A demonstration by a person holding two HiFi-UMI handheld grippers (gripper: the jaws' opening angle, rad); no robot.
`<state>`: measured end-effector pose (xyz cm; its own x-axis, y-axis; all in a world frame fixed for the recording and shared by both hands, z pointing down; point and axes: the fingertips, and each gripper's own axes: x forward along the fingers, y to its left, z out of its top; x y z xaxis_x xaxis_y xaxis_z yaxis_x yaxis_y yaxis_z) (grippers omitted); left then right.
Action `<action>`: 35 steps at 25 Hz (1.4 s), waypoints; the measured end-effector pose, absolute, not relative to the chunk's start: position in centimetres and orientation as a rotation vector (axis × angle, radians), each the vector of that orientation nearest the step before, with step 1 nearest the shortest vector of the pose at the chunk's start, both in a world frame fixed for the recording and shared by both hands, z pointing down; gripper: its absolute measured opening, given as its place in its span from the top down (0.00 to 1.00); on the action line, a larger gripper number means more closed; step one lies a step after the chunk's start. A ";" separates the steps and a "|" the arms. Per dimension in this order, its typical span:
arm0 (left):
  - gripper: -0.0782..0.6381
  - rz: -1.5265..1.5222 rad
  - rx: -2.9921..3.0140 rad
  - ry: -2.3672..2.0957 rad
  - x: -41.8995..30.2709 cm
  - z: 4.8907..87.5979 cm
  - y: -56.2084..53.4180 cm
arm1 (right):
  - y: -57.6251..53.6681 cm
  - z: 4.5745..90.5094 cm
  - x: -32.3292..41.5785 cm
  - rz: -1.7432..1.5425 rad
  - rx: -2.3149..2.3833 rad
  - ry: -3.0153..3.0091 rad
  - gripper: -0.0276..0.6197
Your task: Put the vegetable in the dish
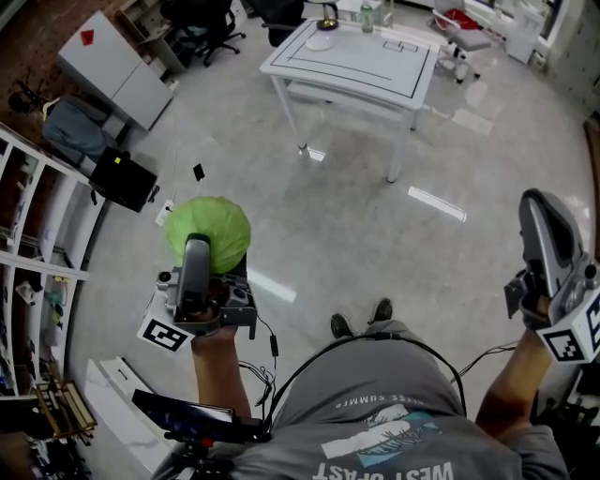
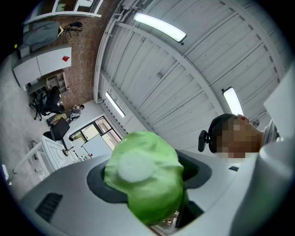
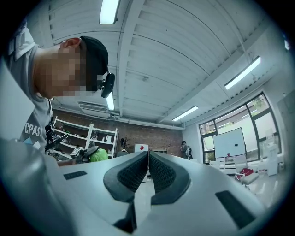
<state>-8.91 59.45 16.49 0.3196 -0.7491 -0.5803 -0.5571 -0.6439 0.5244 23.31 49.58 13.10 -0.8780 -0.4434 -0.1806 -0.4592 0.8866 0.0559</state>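
A round green cabbage [image 1: 214,230] is held up off the floor, and my left gripper [image 1: 198,247] is shut on it. In the left gripper view the cabbage [image 2: 146,177], its pale stem end facing the camera, fills the gap between the dark pads [image 2: 99,184] of the left gripper [image 2: 148,171]. My right gripper [image 1: 542,208] is raised at the right edge, jaws together and holding nothing. In its own view the right gripper [image 3: 148,161] shows ribbed pads [image 3: 133,173] touching. A small white dish [image 1: 319,41] lies on the far white table [image 1: 375,70].
A green bottle [image 1: 367,16] and a dark object stand by the dish. Shelving [image 1: 28,272] runs along the left, with a bag, a black case [image 1: 123,178] and a grey cabinet [image 1: 114,68] near it. Office chairs stand beyond the table. The person's shoes [image 1: 361,319] are below on glossy floor.
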 end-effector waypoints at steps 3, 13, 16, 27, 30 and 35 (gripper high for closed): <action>0.47 -1.226 2.351 -1.206 -7.7 16.8 57.5 | 47.3 13.6 24.1 0.143 -0.675 2.908 0.94; 0.47 -1.221 2.365 -1.219 -4.5 17.0 54.5 | 44.6 14.1 25.8 0.171 -0.608 2.944 0.94; 0.47 -1.200 2.377 -1.202 -4.9 17.9 53.5 | 43.5 15.6 25.7 0.173 -0.631 2.959 0.94; 0.47 -1.151 2.360 -1.160 -9.9 17.0 50.6 | 39.8 15.8 19.6 0.214 -0.741 2.987 0.94; 0.47 -1.160 2.372 -1.074 -9.9 17.8 47.8 | 38.1 15.6 18.9 0.188 -0.784 2.981 0.94; 0.47 -1.172 2.391 -0.928 -10.0 19.1 42.8 | 37.1 15.0 17.6 0.175 -0.847 2.917 0.94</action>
<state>-9.98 42.85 19.12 0.4527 -0.6752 -0.5825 -0.4121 -0.7377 0.5348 17.63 37.14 14.96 -0.8404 -0.5270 -0.1266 -0.5384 0.8386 0.0826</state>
